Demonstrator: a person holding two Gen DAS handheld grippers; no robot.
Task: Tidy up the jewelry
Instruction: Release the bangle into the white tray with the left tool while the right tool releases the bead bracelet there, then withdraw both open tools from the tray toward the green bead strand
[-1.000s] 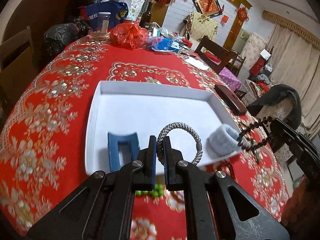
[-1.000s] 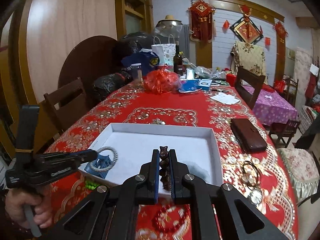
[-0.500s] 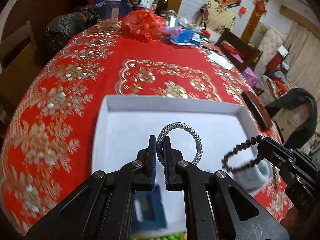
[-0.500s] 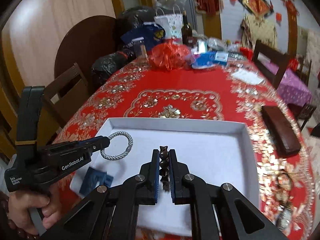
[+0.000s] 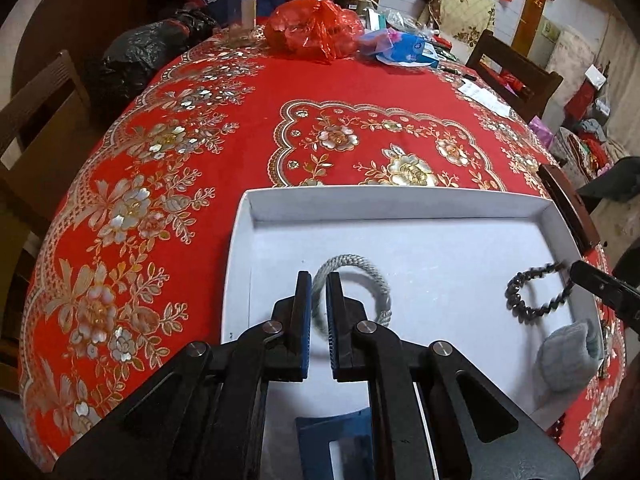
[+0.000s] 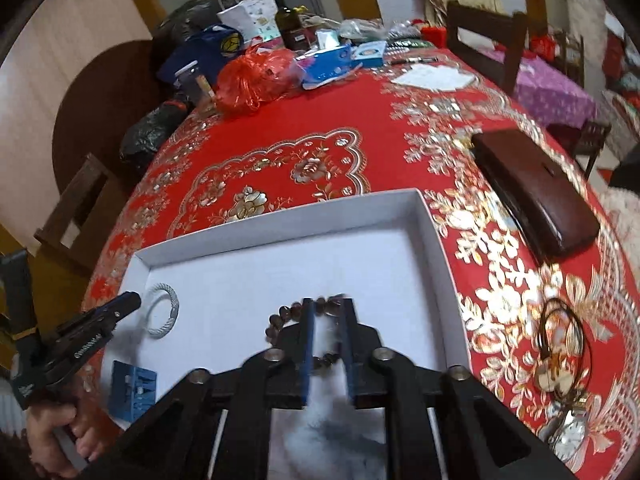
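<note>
Left wrist view gives us the counter (image 5: 360, 92) under its red flowered cloth, and on it the white tray (image 5: 400, 196), where the jewelry is being gathered. By our reading the task is well along: a blue clip (image 6: 134, 394) and a grey fuzzy band (image 5: 568, 356) already lie in the tray, and two more pieces are over it now. Still outside it, on the cloth to the right, are a thin bangle (image 6: 560, 328) and a watch (image 6: 570, 436), so sorting is not finished.

Our left hand-held gripper (image 5: 319, 280) tilts steeply down over the tray's left half. Its jaws stand barely parted around the grey braided bracelet (image 5: 360, 280), which is blurred; whether the pads press on it we cannot tell. A hand (image 6: 52, 432) grips its handle at the lower left of the right wrist view.

Our right hand-held gripper (image 6: 328, 308) also points down, over the tray's right half. Its jaws have just been opening, and the dark bead bracelet (image 6: 280, 320) lies across the gap, apparently released.
</note>
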